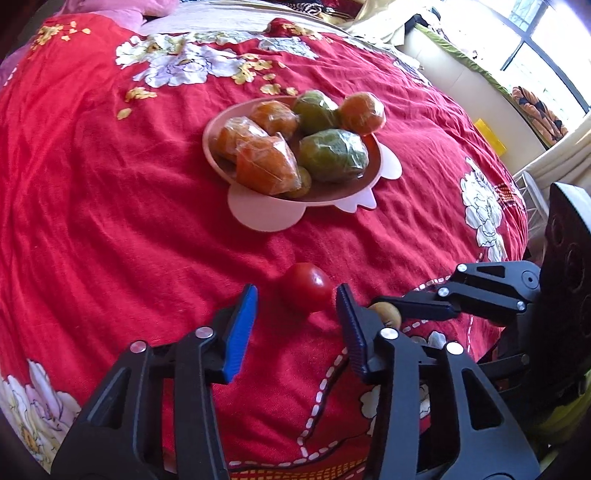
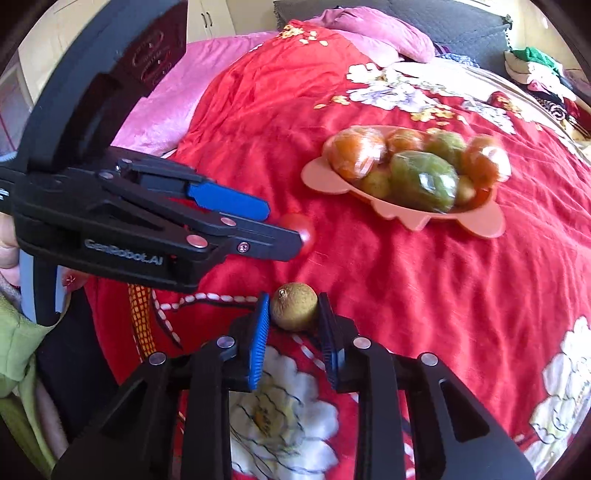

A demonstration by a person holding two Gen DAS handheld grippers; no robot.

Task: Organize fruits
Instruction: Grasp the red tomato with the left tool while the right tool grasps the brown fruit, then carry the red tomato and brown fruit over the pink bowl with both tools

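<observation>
A small red tomato (image 1: 308, 287) lies on the red floral bedspread, just ahead of my open left gripper (image 1: 295, 301), between its blue pads and not touched. It also shows in the right wrist view (image 2: 300, 232), partly hidden by the left gripper (image 2: 273, 225). A small brown round fruit (image 2: 294, 305) sits between the fingertips of my right gripper (image 2: 292, 314); the jaws are close around it, and contact is unclear. That fruit (image 1: 388, 314) peeks out behind the left gripper's right finger. A pink plate (image 1: 266, 214) holds several plastic-wrapped orange and green fruits (image 1: 332, 155).
The plate (image 2: 476, 221) sits mid-bed beyond both grippers. Pink pillows (image 2: 384, 33) lie at the head of the bed. A window, a yellow object (image 1: 489, 136) and white furniture stand past the bed's right edge.
</observation>
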